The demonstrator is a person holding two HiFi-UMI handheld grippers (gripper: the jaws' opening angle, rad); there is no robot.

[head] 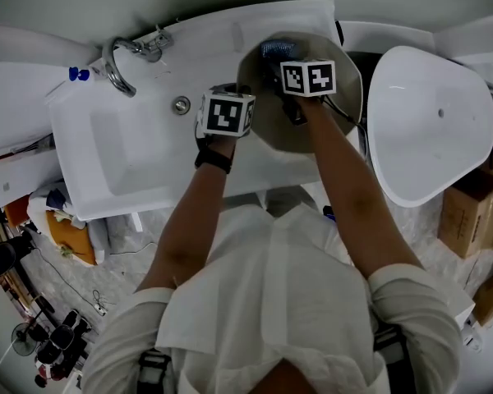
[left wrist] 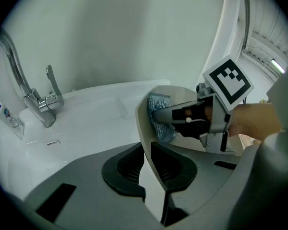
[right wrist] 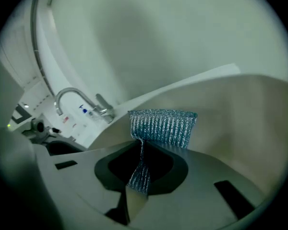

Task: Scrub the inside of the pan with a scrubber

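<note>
Pan (head: 345, 72) is clamped at its rim by the left tool (left wrist: 146, 166); blue mesh scrubber (right wrist: 162, 126), pinched in the right tool (right wrist: 137, 169), is held against the pan's inside.

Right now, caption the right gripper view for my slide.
Right gripper holds the blue scrubber inside the pan, faucet behind.

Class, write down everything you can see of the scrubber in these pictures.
The scrubber is a blue, shiny mesh pad with fine ribs, roughly rectangular and soft-looking. One end is squeezed into a narrow fold between the jaws of the right claw. The wider free end stands beyond them, inside the tilted beige pan, seemingly against its inner wall.
</note>
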